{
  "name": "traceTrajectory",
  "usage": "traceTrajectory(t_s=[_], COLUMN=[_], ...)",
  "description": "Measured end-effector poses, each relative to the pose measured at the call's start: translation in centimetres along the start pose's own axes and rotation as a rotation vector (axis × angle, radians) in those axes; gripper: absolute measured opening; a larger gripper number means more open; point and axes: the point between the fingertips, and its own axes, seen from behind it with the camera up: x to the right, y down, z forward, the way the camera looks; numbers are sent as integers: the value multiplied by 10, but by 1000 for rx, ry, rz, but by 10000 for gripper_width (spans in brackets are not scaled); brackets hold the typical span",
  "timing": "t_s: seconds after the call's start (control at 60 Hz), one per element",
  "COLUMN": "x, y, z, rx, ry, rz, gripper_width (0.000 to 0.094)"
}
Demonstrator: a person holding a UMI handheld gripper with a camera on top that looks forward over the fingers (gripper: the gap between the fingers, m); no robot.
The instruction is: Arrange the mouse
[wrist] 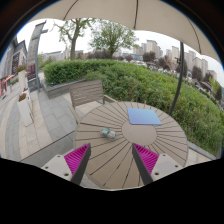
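The round slatted table (128,132) at the centre looks like pale, matt wood, its planks weathered; the blue rectangular mat (144,116) on it, upper right of the top, seems smooth and soft; the slatted chair (88,94) behind appears wooden too; the magenta pads (76,157) at the bottom look ribbed and rubbery.
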Motion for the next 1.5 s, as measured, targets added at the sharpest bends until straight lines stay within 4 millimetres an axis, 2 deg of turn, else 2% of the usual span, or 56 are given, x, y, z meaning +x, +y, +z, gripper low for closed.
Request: traceTrajectory(t_s=[0.1, 0.3, 0.45, 0.733, 0.95, 1.333, 1.45, 1.5], x=[6, 14, 13, 6, 6, 19, 20, 14], y=[7, 22, 35, 41, 45, 22, 21, 23], z=[30, 105, 158, 238, 280, 322, 331, 334], rx=[13, 42, 36, 9, -27, -34, -50, -61], ry=[6, 9, -9, -41, -43, -33, -43, -72], rz=[17, -7, 10, 4, -9, -7, -1, 15], gripper_width=[851, 849, 847, 845, 853, 844, 797, 661])
